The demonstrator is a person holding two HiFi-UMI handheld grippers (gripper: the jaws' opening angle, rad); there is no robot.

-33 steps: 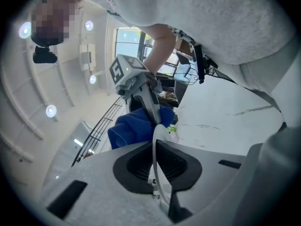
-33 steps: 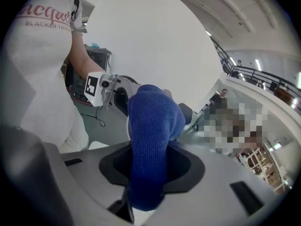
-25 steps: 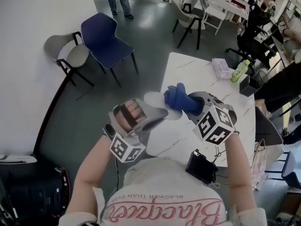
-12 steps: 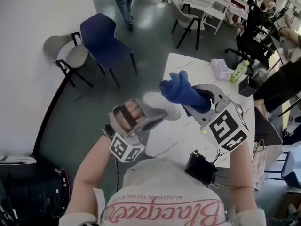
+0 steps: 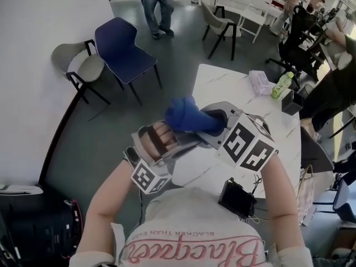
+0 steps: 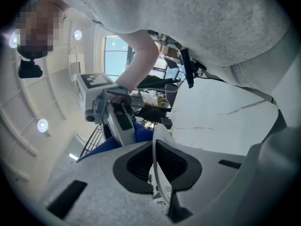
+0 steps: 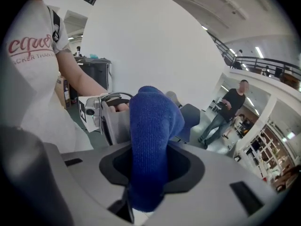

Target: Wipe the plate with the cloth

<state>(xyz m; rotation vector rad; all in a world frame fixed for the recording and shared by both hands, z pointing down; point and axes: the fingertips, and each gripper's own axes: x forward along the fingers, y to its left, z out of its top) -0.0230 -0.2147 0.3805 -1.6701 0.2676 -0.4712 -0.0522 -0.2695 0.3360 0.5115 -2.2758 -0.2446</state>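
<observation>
Wiping looks under way: left gripper [image 6: 158,160] is clenched on the thin white round plate [image 6: 154,173], held edge-on by the white marble table's [image 5: 245,93] eight-o'clock edge. Right gripper [image 7: 151,173] clamps the bunched blue knitted cloth [image 5: 186,115] at the left gripper's one o'clock. The next move probably calls for pressing the cloth across the plate's face.

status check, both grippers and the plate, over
Left gripper shut on plate, rim edge-on in its jaws. Right gripper shut on blue cloth, raised beside the plate; contact unclear. Nothing seen in the way.
</observation>
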